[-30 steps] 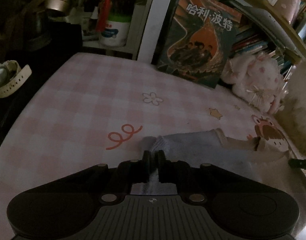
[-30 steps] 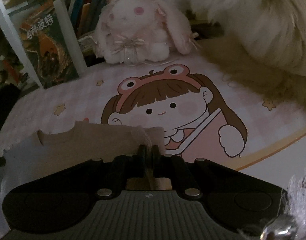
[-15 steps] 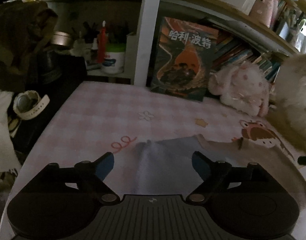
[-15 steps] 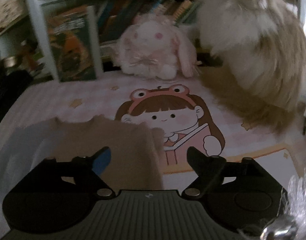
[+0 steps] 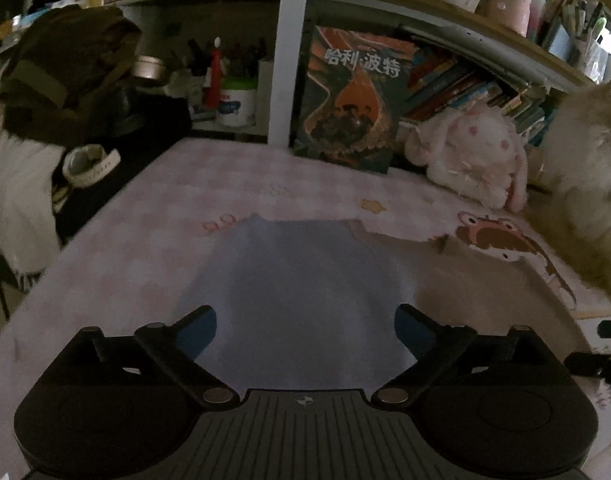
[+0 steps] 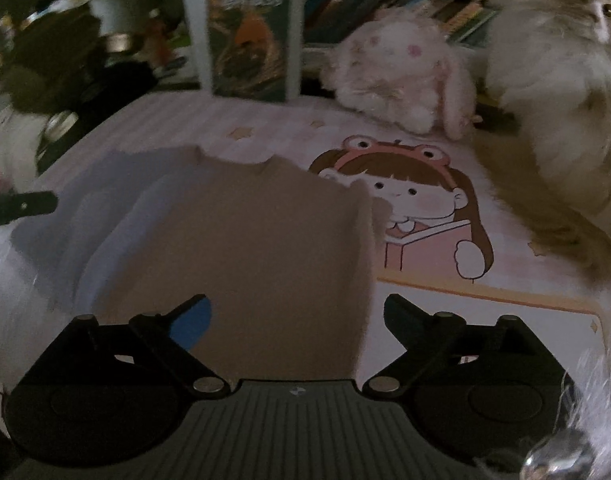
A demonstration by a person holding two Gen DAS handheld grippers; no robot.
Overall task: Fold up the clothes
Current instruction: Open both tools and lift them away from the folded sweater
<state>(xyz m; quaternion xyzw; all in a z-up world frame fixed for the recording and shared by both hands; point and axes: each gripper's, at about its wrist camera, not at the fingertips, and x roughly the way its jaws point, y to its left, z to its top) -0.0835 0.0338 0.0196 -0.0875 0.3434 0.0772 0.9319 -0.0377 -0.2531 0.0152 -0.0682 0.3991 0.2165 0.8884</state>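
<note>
A small garment lies flat on the pink checked mat [image 5: 145, 216]. Its left half is pale blue [image 5: 297, 288] and its right half is beige [image 5: 473, 280]. The right wrist view shows the beige half [image 6: 265, 248] in front and the blue half [image 6: 105, 208] to the left. My left gripper [image 5: 305, 330] is open and empty above the near edge of the blue half. My right gripper [image 6: 297, 320] is open and empty above the near edge of the beige half.
A fluffy cat [image 6: 557, 80] sits at the right on the mat. A pink plush rabbit [image 5: 473, 156] and an upright book [image 5: 353, 100] stand at the back by shelves. A watch [image 5: 89, 160] and dark clutter lie at the left edge.
Both grippers were shut on the garment's far edge a second ago. They have let go, opened wide and pulled back and up. The garment now lies flat.
</note>
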